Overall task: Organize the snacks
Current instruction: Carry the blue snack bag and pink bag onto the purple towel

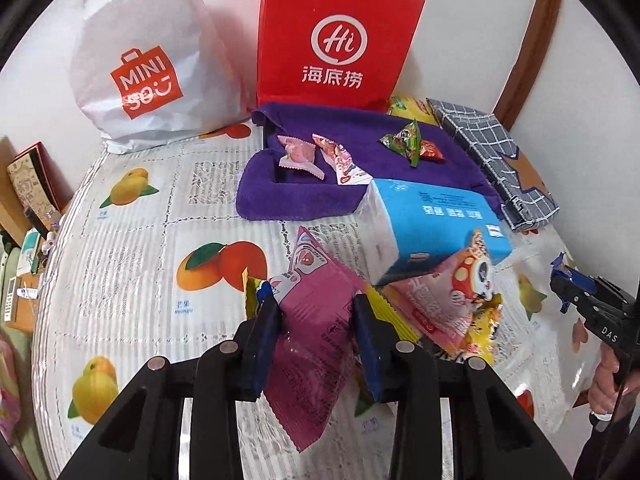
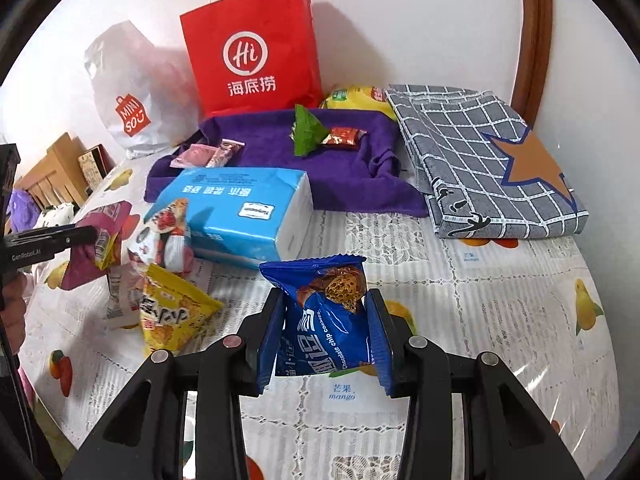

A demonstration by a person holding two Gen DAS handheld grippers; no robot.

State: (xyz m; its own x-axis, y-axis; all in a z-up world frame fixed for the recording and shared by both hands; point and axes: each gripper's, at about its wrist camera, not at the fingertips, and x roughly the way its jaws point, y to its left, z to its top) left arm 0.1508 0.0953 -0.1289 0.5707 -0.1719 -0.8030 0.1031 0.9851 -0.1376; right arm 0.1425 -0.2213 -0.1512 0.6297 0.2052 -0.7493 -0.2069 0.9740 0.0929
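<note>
My left gripper [image 1: 316, 312] is shut on a pink snack packet [image 1: 316, 344] and holds it above the fruit-print tablecloth [image 1: 132, 264]. My right gripper [image 2: 326, 312] is shut on a blue chocolate chip cookie packet [image 2: 332, 320], also held above the table. A purple towel [image 1: 360, 168] lies at the back with two pink snacks [image 1: 298, 152] on its left and a green packet [image 1: 404, 140] with a red one on its right. A mushroom-print pink packet [image 1: 452, 296] and a yellow packet [image 2: 172, 312] lie by the blue tissue pack [image 1: 440, 216].
A red paper bag [image 1: 336, 36] and a white MINISO bag [image 1: 140, 64] stand against the back wall. A folded grey checked cloth [image 2: 488, 160] lies at the back right. A yellow bag [image 2: 356, 98] sits behind the towel. Boxes stand off the table's left edge.
</note>
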